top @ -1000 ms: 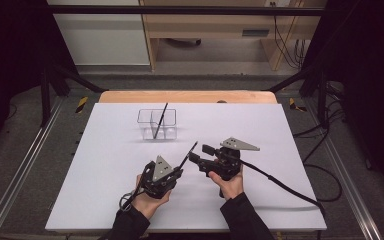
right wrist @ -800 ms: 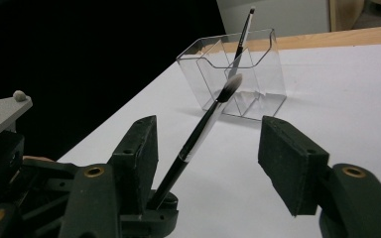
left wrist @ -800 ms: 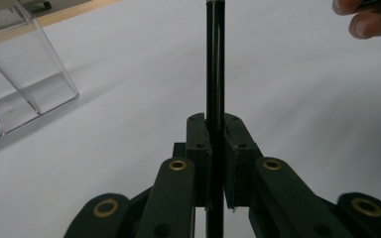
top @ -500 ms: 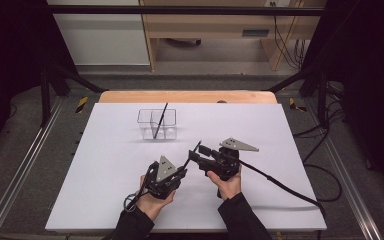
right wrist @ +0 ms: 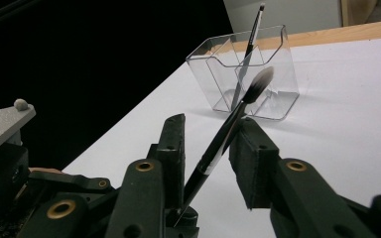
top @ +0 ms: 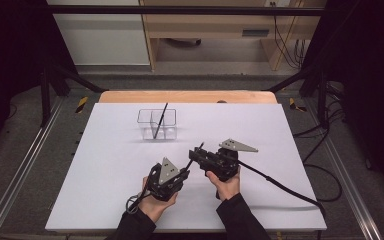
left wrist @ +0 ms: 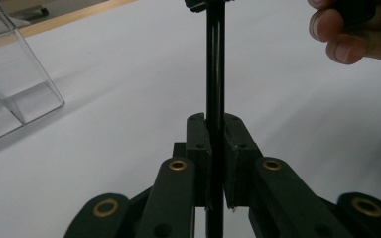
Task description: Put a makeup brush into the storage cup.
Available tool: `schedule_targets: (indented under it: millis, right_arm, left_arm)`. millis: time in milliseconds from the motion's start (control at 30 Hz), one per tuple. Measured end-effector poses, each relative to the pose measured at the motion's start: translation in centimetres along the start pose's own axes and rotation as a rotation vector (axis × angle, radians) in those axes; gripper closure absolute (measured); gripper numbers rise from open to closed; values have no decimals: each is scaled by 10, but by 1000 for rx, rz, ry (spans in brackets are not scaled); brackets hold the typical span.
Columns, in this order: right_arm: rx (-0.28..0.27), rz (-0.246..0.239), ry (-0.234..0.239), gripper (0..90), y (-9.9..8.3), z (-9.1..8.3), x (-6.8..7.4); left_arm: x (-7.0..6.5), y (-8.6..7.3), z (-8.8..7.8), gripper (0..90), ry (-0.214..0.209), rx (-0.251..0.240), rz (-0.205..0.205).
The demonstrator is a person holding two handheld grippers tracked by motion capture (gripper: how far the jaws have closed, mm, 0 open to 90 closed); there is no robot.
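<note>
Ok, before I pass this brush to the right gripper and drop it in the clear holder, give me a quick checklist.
1. Left gripper shut on the brush handle: ok.
2. Right gripper clamped on the brush: not ok. Its jaws have just been closing around it, and a gap shows beside it.
3. Bristles clear of the jaws: ok.
4. Clear holder upright on the table: ok.
5. Room in the holder: ok. A thin brush leans in one section and the others look free.
</note>
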State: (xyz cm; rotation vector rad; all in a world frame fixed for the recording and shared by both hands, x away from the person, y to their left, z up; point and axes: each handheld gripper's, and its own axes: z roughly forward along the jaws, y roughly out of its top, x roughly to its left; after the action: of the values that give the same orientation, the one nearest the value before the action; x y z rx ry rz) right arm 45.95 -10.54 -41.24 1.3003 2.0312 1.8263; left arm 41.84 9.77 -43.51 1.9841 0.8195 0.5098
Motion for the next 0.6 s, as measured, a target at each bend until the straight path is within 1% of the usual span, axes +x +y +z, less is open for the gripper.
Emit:
schedule_targets:
  millis: [167,400,600]
  right_arm:
    - [-4,2,7,758,1,-1,0]
    - [-7,14,38,794,0,-3,0]
    - [-9,21,90,830,1,-5,1]
  left_arm:
    - [0,0,-1,827,-2,0,1]
    - [-1,0,0,826,-7,2,3]
    - [-1,-1,0,823,-13,3,5]
